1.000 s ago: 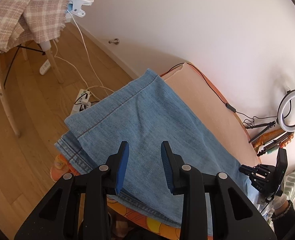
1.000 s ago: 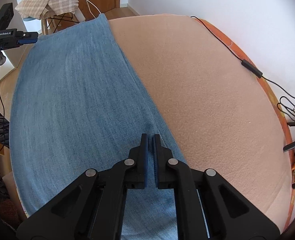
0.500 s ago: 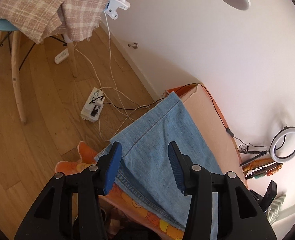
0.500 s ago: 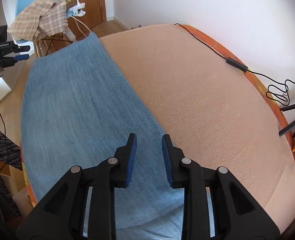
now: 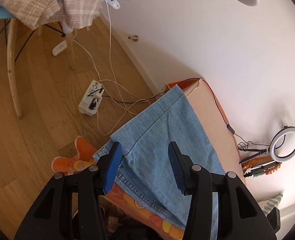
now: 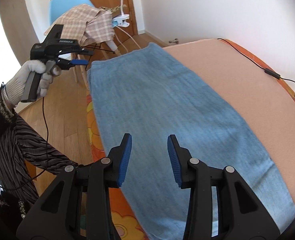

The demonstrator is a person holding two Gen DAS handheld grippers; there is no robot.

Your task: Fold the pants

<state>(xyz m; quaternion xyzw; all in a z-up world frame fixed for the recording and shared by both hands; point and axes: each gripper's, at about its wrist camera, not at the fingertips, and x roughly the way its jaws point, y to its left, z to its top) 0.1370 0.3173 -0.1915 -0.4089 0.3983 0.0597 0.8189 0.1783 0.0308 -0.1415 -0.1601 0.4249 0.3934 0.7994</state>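
On peach bedding [image 6: 247, 92] (wood floor [image 5: 37, 110] beside) lie jeans [image 6: 167, 110]; both claws gape, empty.

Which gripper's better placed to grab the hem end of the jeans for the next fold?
Left, probably. The left gripper hangs open right over the jeans at their hem; the right gripper, also open, sits mid-leg, far from it.

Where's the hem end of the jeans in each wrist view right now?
Left wrist: the jeans hem runs diagonally across the centre, just above the left gripper.
Right wrist: hem at top centre, far end.
Shared landmark: plaid blanket on the chair.
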